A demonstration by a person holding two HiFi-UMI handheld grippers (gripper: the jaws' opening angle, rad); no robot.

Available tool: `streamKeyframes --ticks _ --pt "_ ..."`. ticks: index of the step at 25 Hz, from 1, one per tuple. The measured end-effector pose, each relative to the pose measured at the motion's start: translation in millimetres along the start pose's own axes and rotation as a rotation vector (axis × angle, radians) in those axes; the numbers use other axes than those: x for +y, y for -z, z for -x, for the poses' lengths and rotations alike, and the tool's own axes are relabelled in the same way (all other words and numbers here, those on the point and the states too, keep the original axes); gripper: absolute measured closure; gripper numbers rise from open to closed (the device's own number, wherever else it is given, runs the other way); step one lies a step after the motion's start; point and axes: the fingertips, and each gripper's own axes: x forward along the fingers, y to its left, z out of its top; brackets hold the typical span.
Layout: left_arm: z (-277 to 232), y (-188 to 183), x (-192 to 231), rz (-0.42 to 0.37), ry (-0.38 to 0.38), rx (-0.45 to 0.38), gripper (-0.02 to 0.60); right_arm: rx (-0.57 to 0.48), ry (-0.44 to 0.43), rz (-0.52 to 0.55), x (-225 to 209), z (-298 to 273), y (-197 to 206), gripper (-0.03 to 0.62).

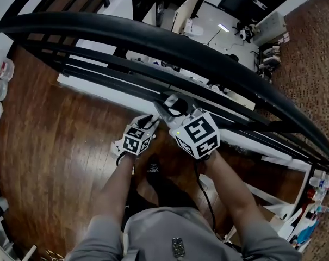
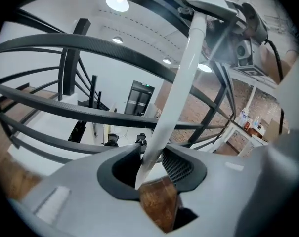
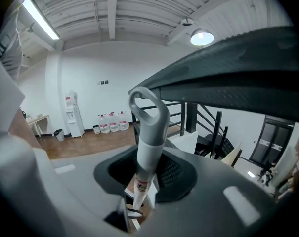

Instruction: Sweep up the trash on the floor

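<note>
Carrying step, I judge: my left tool (image 2: 151,167) clenches a white pole (image 2: 181,78), my right tool (image 3: 144,177) grasps a grey loop handle (image 3: 150,117). Next I must lower them to the floor (image 1: 61,145).

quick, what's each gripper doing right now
Left gripper: closed on the white pole.
Right gripper: closed on the grey loop handle.
</note>
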Motion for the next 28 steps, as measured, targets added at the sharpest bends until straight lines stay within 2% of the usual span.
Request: streamKeyframes --ticks 3,6,10,11,16,23,28 --pt "-5 1 14 0.048 -0.058 -0.006 0.450 0.007 -0.032 -0.002 -8 -17 2 0.505" --pt "-11 3 27 0.083 -0.098 0.008 0.451 0.020 -0.019 -0.001 -21 -31 5 0.490" --pt "-21 0 36 0.114 -0.149 0.025 0.456 0.006 0.035 -0.021 -38 -27 6 0.390" --pt "-22 -1 39 0.118 -0.157 0.029 0.457 -0.002 0.054 -0.033 -41 -23 6 0.384" --pt "-32 -8 50 0.109 -0.170 0.027 0.462 -0.022 0.135 -0.095 -46 1 18 0.393" --pt "-45 -17 62 0.157 -0.223 0.005 0.457 -0.014 0.166 -0.135 -25 37 38 0.451" --pt "-51 -21 61 0.137 -0.192 0.022 0.453 0.001 0.179 -0.152 -15 54 51 0.483"
